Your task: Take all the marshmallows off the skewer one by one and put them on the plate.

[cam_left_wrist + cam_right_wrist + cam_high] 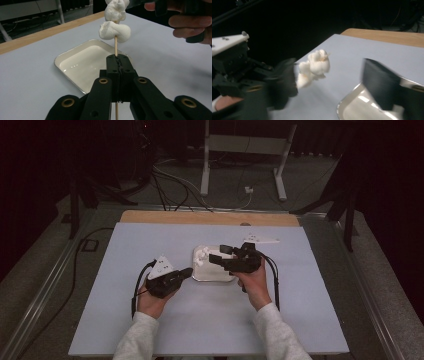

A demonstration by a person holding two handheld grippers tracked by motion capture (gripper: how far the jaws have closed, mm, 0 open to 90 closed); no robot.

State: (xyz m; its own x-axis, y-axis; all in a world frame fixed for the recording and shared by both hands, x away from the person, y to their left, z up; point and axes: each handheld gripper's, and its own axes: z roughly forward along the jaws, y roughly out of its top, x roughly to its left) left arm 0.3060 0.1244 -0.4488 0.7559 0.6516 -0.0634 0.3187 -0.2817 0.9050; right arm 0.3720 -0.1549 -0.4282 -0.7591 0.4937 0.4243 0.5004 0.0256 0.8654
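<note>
Left gripper [117, 65] pinched a skewer [115, 47], marshmallows [114, 30] above its fingers. Right gripper [329, 82] was spread wide beside them, over the tray [82, 65]

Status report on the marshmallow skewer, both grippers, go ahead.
Left gripper shut on skewer, marshmallows threaded on it, above metal tray. Right gripper open, jaws apart beside the marshmallows. Nothing in the way.

A thin wooden skewer [116, 46] stands nearly upright, pinched between the closed jaws of the left claw [119, 62]. 2 or 3 soft white marshmallows [115, 31] are threaded near its top, lumpy and pressed together. They hang above the near edge of a shallow, shiny metal tray [75, 71], which lies flat on the pale bench [30, 75].
</note>
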